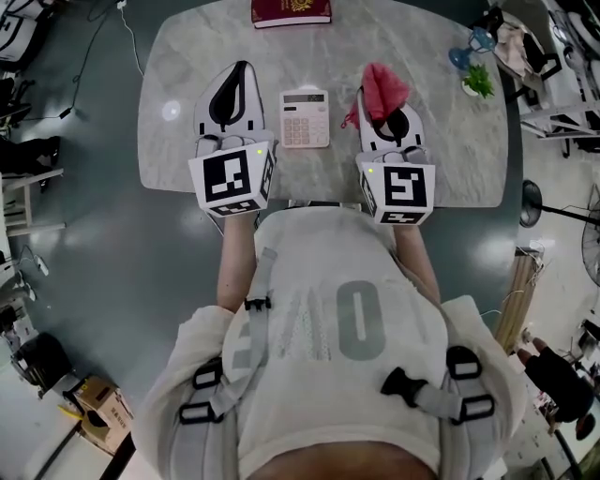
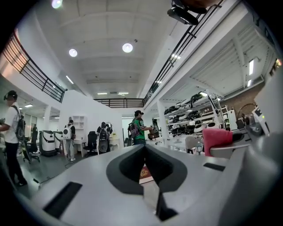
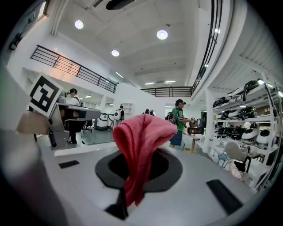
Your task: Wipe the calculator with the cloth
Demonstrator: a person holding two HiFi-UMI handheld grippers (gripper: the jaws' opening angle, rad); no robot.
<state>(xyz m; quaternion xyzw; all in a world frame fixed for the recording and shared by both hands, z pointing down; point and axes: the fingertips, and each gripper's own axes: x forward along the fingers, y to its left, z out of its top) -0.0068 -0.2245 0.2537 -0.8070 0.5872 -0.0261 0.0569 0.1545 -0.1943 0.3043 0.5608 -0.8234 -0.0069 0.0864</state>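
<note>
Print: the gold stamp on the 1 dark red book (image 1: 291, 11) and the key labels are too small to read. 1 calculator (image 1: 305, 118) lies flat on the marble table (image 1: 450, 159) between my 2 grippers, apart from both. Left gripper (image 1: 240, 70): jaws pressed together, empty. Right gripper (image 1: 380, 105): pinching the 1 pink cloth (image 1: 382, 84), just right of the calculator. 1 potted plant (image 1: 478, 82) at the far right.
</note>
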